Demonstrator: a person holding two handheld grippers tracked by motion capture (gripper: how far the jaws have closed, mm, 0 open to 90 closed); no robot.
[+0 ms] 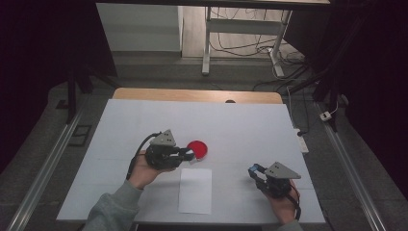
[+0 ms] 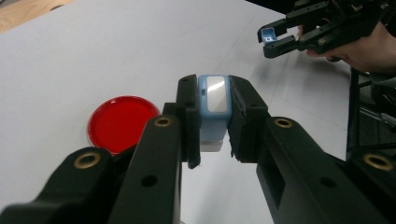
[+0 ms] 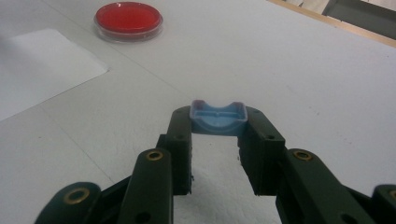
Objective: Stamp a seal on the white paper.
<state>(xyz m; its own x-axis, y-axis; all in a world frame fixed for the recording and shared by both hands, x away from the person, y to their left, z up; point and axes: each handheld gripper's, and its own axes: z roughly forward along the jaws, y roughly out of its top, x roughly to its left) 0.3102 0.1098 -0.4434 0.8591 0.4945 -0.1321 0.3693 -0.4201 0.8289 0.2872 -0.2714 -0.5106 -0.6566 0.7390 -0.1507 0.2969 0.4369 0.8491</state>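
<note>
The left gripper [image 1: 188, 154] sits left of the desk's [image 1: 240, 125] centre, held by the left hand [image 1: 142, 171], whose forearm enters from the near edge at a slant. Its jaws point toward the right edge and are closed on a light-blue case [image 2: 214, 107]. In the left gripper view the case stands upright between the jaws, long axis running along them, with a pale glossy panel facing the camera; a white part shows at its lower end, partly hidden by the jaws.

The right gripper [image 1: 253, 171] is near the desk's near right corner, held by the right hand [image 1: 284, 204], jaws pointing toward the far left. They clamp a small blue cap [image 3: 218, 117] at its two ends. In the right gripper view the cap's open hollow faces up and toward the camera, long axis spanning the jaw gap.

A red round dish [image 1: 197, 148] lies just beyond the left gripper's tips, on the desk. A white sheet of paper [image 1: 195, 190] lies near the near edge, between the two hands. In the high view both blue parts are too small to make out in detail.
</note>
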